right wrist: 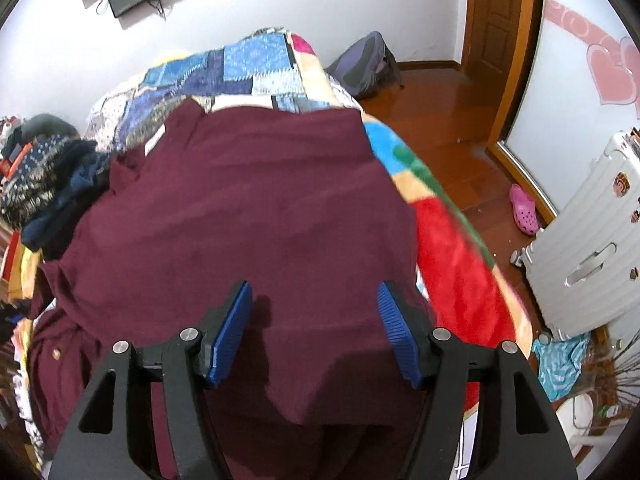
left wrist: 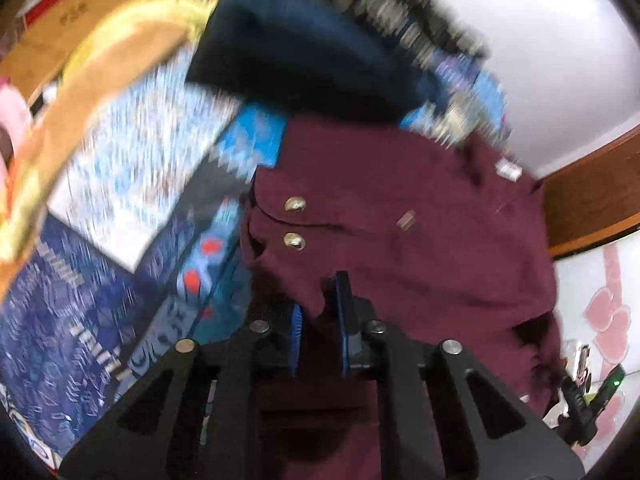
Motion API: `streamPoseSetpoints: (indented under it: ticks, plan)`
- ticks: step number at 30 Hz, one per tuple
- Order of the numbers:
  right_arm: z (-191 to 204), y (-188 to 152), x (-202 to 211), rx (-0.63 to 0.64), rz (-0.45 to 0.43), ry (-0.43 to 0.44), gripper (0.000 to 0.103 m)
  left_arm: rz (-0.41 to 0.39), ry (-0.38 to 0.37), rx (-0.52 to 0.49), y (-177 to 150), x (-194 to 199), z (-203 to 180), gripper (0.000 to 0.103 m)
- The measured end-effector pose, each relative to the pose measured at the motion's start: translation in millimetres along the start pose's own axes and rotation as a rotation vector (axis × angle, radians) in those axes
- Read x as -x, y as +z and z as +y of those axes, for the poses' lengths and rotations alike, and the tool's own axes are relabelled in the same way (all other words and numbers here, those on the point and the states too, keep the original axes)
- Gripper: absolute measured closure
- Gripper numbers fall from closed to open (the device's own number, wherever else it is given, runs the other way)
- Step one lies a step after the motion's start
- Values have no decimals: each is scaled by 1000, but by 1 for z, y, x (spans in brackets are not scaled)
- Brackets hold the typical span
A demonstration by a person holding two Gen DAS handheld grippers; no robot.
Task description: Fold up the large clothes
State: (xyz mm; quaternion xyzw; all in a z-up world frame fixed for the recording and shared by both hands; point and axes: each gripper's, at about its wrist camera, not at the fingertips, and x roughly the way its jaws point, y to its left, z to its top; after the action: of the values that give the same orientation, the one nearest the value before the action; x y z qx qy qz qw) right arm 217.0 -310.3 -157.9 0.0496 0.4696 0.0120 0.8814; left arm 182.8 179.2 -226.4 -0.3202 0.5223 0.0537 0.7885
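Note:
A large maroon garment (left wrist: pixel 400 208) with two gold buttons (left wrist: pixel 295 204) lies spread on a patchwork bedspread (left wrist: pixel 132 168). My left gripper (left wrist: pixel 320 296) has its blue pads (left wrist: pixel 343 312) close together, and a fold of the maroon cloth's near edge is pinched between them. In the right wrist view the same garment (right wrist: pixel 248 200) covers most of the bed. My right gripper (right wrist: pixel 314 286) hangs over its near part, with the blue pads (right wrist: pixel 230 332) wide apart and nothing clamped between them.
A dark blue garment (left wrist: pixel 296 48) and a patterned knit (right wrist: pixel 28 184) are heaped beyond the maroon one. The bedspread (right wrist: pixel 448 240) drops off at the right to a wooden floor with a pink clog (right wrist: pixel 523 209), a white suitcase (right wrist: pixel 592 256) and a backpack (right wrist: pixel 366 64).

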Motion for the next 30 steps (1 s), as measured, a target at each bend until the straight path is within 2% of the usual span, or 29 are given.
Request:
streamPoseSetpoints:
  ticks: [1,3,4,11,13,17,21,24,26,28,30]
  plan:
    - [1,-2,1,10,-2,-4,42,17,3,13,-4,-7,4,71]
    - [3,-3,4,39,-6,-17,42,20,24,30,-7,-12,12,56]
    - [3,-2,5,47,-4,-19,42,11,33,38,-7,-10,15,52]
    - [-7,18,10,44,-1,-1,42,-58,49,12,13,22,27,52]
    - [-11,26,10,33,-9,0,42,-81,48,1,21,29,28,46]
    - [-17,48,6,35,-22,-12,42,-99,32,-15,45,27,25,42]
    - [-24,70,-2,39,-20,-21,42,-62,23,-41,71,0,16,42]
    - [-32,86,-14,32,0,-15,42,-3,-9,-63,89,-34,13,42]
    - [-41,97,-30,13,32,10,42,54,-60,-68,99,-58,17,42]
    - [-49,103,-42,-17,66,35,42,93,-55,-46,106,-81,27,42]
    - [-58,108,-59,-69,108,76,42,116,-88,-14,109,-96,36,42]
